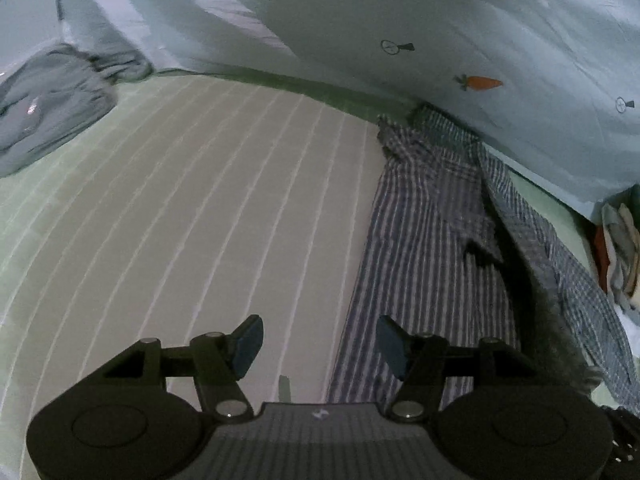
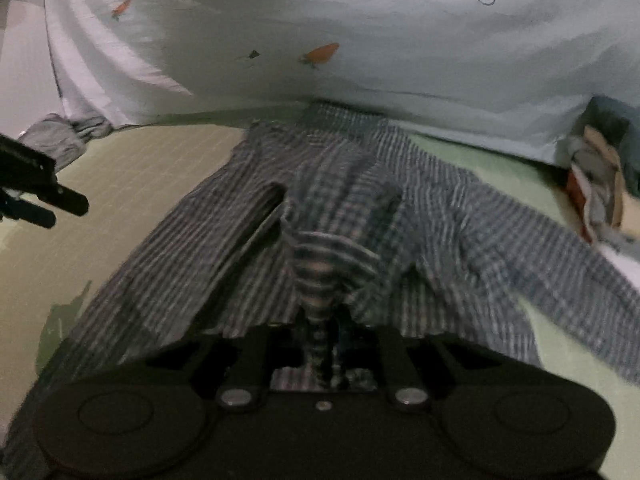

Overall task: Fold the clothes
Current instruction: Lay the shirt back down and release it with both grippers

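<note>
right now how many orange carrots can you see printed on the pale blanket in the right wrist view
2. One carrot sits near the middle, above the checked shirt. The other carrot is upper left. Folds may hide more.

Left gripper (image 1: 319, 346) angled down, jaws wide apart, nothing between the blue pads (image 1: 249, 345). Also seen at the left edge of the right wrist view (image 2: 44, 208), black fingers reaching rightward. Right gripper (image 2: 320, 344) tilted downward, jaws narrow, a bunched striped fold running up between them; pads themselves hidden.
</note>
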`<action>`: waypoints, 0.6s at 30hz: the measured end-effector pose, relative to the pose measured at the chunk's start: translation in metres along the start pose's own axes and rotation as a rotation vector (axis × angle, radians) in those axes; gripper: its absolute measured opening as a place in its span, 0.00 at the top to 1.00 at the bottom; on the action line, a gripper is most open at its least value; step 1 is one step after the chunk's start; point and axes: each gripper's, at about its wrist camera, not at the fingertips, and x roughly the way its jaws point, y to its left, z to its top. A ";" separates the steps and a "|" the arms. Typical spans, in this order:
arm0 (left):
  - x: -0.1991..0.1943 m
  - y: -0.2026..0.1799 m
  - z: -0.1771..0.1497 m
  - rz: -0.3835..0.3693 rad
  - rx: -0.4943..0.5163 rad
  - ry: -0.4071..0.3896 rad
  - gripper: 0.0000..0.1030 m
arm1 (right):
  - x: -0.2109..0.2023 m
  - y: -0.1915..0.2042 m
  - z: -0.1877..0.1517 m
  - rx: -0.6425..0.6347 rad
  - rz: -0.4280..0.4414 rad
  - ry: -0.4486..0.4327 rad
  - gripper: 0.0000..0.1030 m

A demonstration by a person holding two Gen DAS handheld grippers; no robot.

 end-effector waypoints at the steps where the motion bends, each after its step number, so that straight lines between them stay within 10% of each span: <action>1: -0.006 0.000 -0.007 0.005 0.001 -0.009 0.33 | -0.006 -0.001 -0.002 0.023 0.008 -0.003 0.60; 6: -0.023 -0.005 -0.033 0.008 0.023 0.026 0.32 | -0.029 -0.013 -0.011 0.129 0.019 -0.022 0.22; 18: 0.005 -0.073 -0.041 -0.111 0.331 0.114 0.33 | -0.050 -0.040 -0.022 0.314 -0.229 -0.002 0.00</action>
